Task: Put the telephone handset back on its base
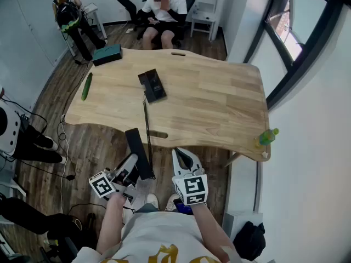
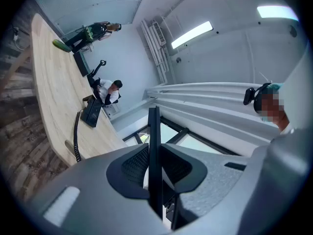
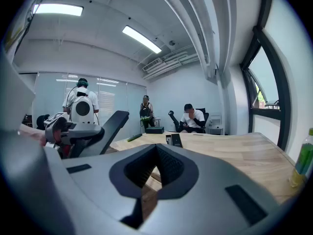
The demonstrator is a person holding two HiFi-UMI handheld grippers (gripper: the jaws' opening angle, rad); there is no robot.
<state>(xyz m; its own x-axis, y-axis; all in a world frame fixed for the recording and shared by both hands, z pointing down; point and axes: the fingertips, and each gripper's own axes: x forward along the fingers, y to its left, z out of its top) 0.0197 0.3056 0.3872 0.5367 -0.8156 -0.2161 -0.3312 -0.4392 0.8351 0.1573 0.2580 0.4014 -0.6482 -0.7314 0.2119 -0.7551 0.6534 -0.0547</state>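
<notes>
The black telephone base (image 1: 152, 85) lies near the middle of the wooden table (image 1: 219, 103). Its coiled cord (image 1: 146, 119) runs off the near edge down to the black handset (image 1: 138, 152). My left gripper (image 1: 131, 167) is shut on the handset's lower part, in front of the table and below its top. In the left gripper view the handset (image 2: 154, 160) stands edge-on between the jaws, with the base (image 2: 91, 112) and cord (image 2: 76, 137) far off. My right gripper (image 1: 180, 153) hovers beside it, shut and empty. The right gripper view shows the handset (image 3: 105, 126) at left and the base (image 3: 174, 140) ahead.
A green cucumber (image 1: 86, 86) and a teal box (image 1: 107, 53) lie at the table's left and far-left. A green bottle (image 1: 267, 137) stands at the near right corner. A person sits in a chair (image 1: 163, 10) beyond the table; another stands at far left (image 1: 68, 12).
</notes>
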